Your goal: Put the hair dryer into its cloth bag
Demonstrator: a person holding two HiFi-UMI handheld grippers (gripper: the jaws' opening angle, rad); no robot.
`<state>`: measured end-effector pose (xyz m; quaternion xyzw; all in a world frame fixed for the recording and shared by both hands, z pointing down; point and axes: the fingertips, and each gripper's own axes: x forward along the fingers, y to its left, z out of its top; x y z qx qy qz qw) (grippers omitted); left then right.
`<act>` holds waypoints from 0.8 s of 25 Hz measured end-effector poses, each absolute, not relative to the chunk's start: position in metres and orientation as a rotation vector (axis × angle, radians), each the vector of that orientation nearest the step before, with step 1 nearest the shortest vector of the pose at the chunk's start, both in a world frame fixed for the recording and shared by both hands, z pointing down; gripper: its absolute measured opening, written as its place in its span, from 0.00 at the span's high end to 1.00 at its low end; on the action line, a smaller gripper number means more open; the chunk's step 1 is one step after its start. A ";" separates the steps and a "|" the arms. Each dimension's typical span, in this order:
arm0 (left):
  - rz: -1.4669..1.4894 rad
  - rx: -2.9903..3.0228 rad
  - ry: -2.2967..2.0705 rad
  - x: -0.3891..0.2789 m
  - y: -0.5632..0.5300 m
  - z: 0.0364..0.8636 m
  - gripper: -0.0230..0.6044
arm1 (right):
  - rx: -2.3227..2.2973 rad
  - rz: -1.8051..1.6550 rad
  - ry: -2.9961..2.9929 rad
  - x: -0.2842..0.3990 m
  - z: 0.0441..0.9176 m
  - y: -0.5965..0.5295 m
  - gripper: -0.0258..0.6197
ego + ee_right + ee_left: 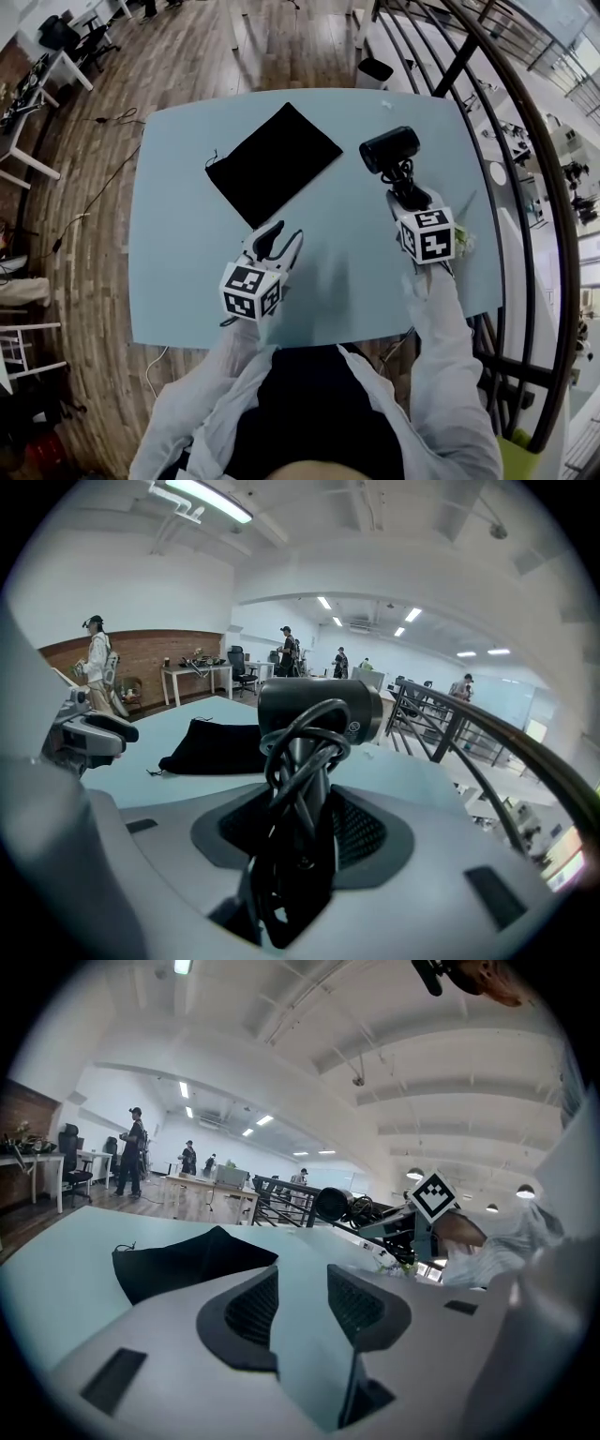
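My right claw (302, 829) squeezes the dryer (319, 711) (cord (298, 752) too) — my left claw (296, 1305) gapes empty, bag (183, 1262) ahead.

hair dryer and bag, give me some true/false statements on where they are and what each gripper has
1. The right gripper is shut on the dryer. True.
2. The dryer is inside the bag. False: it is outside, in the right gripper; the bag lies flat on the table.
3. The left gripper holds the bag. False: its jaws are apart and empty.
4. A cord is wound round the dryer's handle. True.
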<state>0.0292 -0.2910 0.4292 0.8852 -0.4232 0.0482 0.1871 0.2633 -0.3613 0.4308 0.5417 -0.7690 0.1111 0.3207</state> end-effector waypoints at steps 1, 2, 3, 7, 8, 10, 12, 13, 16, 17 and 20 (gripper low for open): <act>0.136 2.495 -1.188 0.027 -0.288 0.429 0.68 | 1.423 0.302 -2.029 0.260 0.431 -0.354 0.65; 0.137 2.495 -1.186 0.024 -0.284 0.430 0.68 | 1.421 0.311 -2.036 0.256 0.432 -0.346 0.65; 0.140 2.493 -1.185 0.021 -0.280 0.431 0.68 | 1.417 0.319 -2.041 0.252 0.434 -0.337 0.65; 0.166 2.487 -1.190 0.006 -0.264 0.437 0.68 | 1.415 0.340 -2.060 0.234 0.439 -0.301 0.65; 0.174 2.483 -1.196 0.000 -0.262 0.439 0.68 | 1.420 0.349 -2.066 0.229 0.440 -0.294 0.64; 0.190 2.467 -1.214 -0.011 -0.259 0.444 0.68 | 1.433 0.368 -2.079 0.220 0.442 -0.278 0.64; 0.205 2.450 -1.235 -0.019 -0.257 0.448 0.68 | 1.445 0.389 -2.092 0.213 0.445 -0.262 0.64; 0.213 2.442 -1.245 -0.023 -0.256 0.450 0.68 | 1.451 0.401 -2.097 0.210 0.447 -0.254 0.64; 0.253 2.428 -1.274 -0.034 -0.256 0.460 0.68 | 1.451 0.408 -2.095 0.201 0.457 -0.233 0.64; 0.267 2.427 -1.282 -0.037 -0.256 0.463 0.68 | 1.444 0.403 -2.092 0.198 0.461 -0.227 0.64; 0.310 2.424 -1.302 -0.046 -0.258 0.470 0.68 | 1.423 0.437 -2.097 0.191 0.472 -0.207 0.64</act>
